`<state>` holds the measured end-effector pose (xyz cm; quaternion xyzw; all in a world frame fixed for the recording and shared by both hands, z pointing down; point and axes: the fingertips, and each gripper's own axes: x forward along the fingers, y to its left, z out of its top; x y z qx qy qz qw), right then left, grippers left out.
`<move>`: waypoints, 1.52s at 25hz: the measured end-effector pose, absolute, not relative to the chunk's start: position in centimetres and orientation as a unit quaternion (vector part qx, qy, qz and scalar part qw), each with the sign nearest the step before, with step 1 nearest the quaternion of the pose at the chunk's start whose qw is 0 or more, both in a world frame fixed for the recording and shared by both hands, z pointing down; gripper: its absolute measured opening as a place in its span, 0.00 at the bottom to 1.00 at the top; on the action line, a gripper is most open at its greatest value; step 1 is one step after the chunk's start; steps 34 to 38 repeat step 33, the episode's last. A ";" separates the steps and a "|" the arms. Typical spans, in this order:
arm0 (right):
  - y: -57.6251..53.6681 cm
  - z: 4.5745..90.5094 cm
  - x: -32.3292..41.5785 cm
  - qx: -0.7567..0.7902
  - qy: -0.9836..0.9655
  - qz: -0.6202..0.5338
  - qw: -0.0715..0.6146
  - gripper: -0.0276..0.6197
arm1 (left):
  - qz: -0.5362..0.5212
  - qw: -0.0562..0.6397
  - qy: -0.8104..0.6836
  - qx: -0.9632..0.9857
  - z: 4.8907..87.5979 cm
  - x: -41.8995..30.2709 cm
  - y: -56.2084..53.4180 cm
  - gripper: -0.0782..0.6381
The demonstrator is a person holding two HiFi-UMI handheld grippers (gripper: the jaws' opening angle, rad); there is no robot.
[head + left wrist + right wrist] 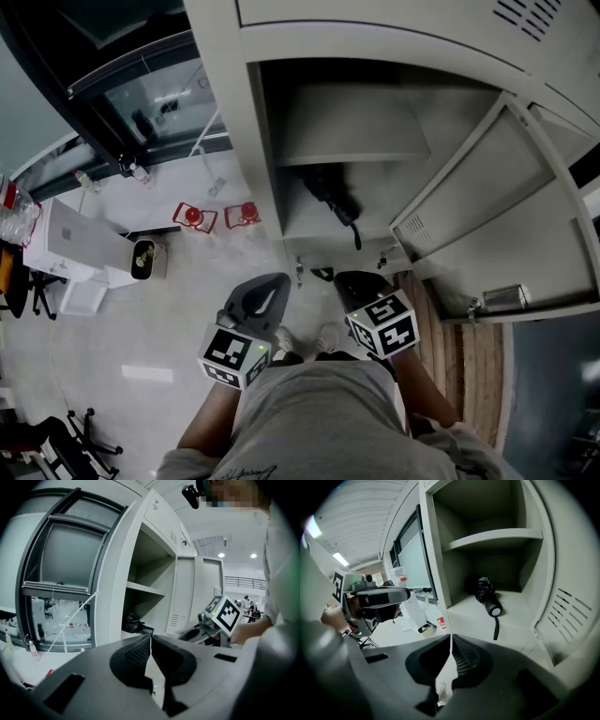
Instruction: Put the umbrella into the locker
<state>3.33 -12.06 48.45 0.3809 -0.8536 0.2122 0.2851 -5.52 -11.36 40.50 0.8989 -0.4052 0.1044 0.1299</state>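
Note:
A folded black umbrella [488, 597] lies on the bottom floor of the open grey locker [501, 536], its strap hanging over the front lip; it also shows as the umbrella [334, 202] in the head view and the umbrella [136, 625] in the left gripper view. My right gripper [450, 639] is shut with nothing between its jaws, a little in front of the locker opening and apart from the umbrella. My left gripper [150, 637] is shut and empty too, held to the left of the locker. In the head view both grippers, left gripper [267, 298] and right gripper [361, 286], hover low before the locker.
The locker door [497, 216] stands swung open at the right. A shelf [497, 538] divides the locker above the umbrella. A white table [75, 244] and two red items [216, 216] sit on the floor to the left, below a glass wall [61, 573].

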 end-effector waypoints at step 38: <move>-12.6 47.9 2.3 0.371 -0.861 0.216 0.273 0.09 | 0.110 0.133 -0.418 0.892 40.5 -6.2 -11.7 0.14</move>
